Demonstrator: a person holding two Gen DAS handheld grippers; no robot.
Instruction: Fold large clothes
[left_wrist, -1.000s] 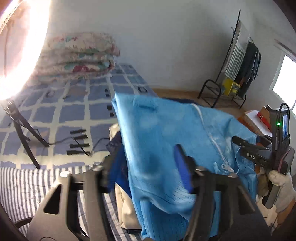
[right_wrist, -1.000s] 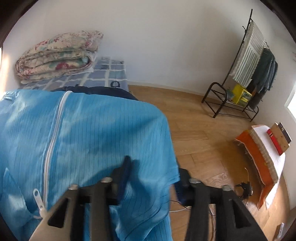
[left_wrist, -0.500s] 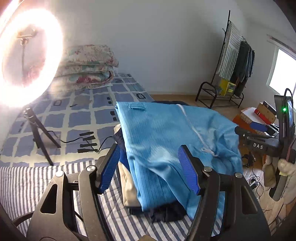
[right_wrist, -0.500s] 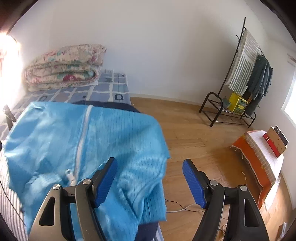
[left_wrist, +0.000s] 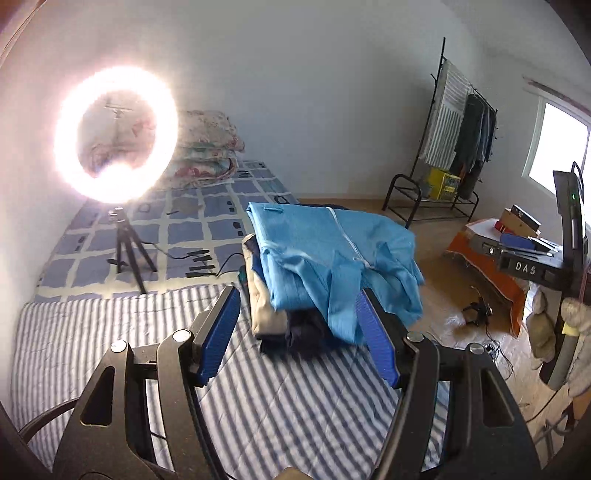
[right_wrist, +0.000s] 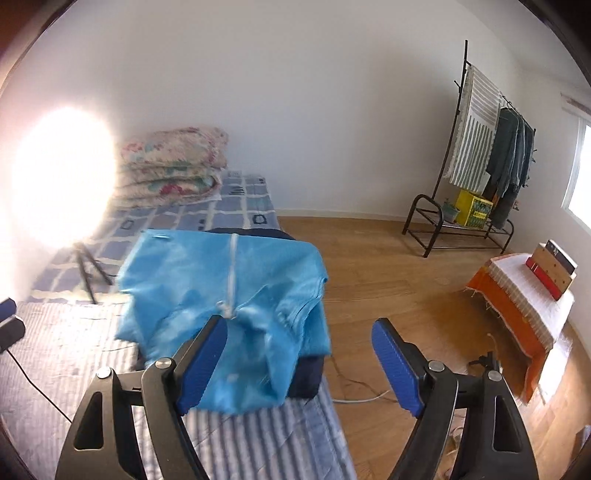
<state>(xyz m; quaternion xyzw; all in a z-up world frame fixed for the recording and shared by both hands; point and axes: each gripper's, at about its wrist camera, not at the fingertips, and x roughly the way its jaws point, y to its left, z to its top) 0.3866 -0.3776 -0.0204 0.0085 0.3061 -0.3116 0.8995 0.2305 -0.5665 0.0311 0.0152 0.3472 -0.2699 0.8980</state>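
Nearest me, left gripper (left_wrist: 297, 334): my fingers (left_wrist: 218, 334) stand wide with nothing between them; only the striped mattress cover (left_wrist: 303, 398) lies under the gap.

Nearest me, right gripper (right_wrist: 299, 369): its jaws have just been opening and now stand wide; the near edge of the blue garment (right_wrist: 221, 295) shows behind the left finger, but no pad presses on it.

Blue garment (left_wrist: 332, 251): folded, zip up, lying on top of the clothes pile (left_wrist: 280, 317) at the right-hand edge of the bed (left_wrist: 110, 332); one loose flap droops over the near side of the pile.

Pile underneath: a cream piece and a dark navy piece show below the blue one, stacked unevenly.

Risk, as I judge it: the drooping flap may drag the fold open, since the fabric looks slick and thin.

Risk, pile: it sits right at the bed's edge above the wooden floor (right_wrist: 388, 288); a nudge from my right fingers could tip it off.

Further off, left: a ring light (left_wrist: 116, 134) on a tripod (left_wrist: 127, 251), its cable trailing across the bed; it could snag if I sweep that way.

Far end: folded quilts (right_wrist: 173, 166) against the wall, clothes rack (right_wrist: 480, 155) across the room.
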